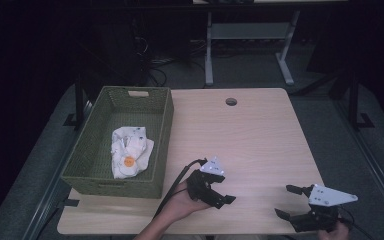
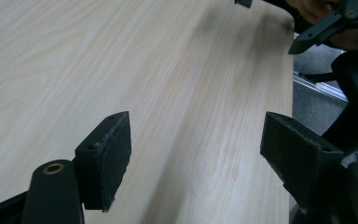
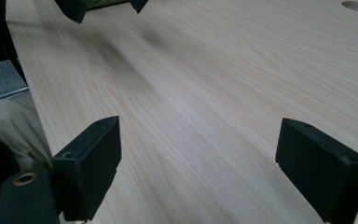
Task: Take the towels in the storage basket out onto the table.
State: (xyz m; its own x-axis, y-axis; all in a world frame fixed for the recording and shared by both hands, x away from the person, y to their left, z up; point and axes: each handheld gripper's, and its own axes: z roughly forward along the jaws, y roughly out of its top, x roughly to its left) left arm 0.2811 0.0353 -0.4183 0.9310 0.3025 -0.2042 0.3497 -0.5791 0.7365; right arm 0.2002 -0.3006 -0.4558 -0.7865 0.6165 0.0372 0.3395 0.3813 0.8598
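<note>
A white cloth lies crumpled in the green woven basket, toward the basket's near end and against its right wall as the high view shows it. The cloth is bunched into a loose, roughly upright heap with soft folds; it carries small dark specks of print near its upper part and 1 round orange patch close to its lower edge. The basket is rectangular, with a cut-out handle in its far wall, and stands on the left part of the pale wooden table. The left gripper is held in a hand just right of the basket's near corner, low over the near edge of the table and well apart from the cloth; its 2 jaws stand wide apart with nothing between them, and in the left gripper view bare wood grain shows between the dark pads. The right gripper sits near the table's near right corner, its grey three-cornered plate on top, its jaws likewise spread wide and empty, with only table surface between its pads in the right gripper view. A round hole marks the table's far side.
</note>
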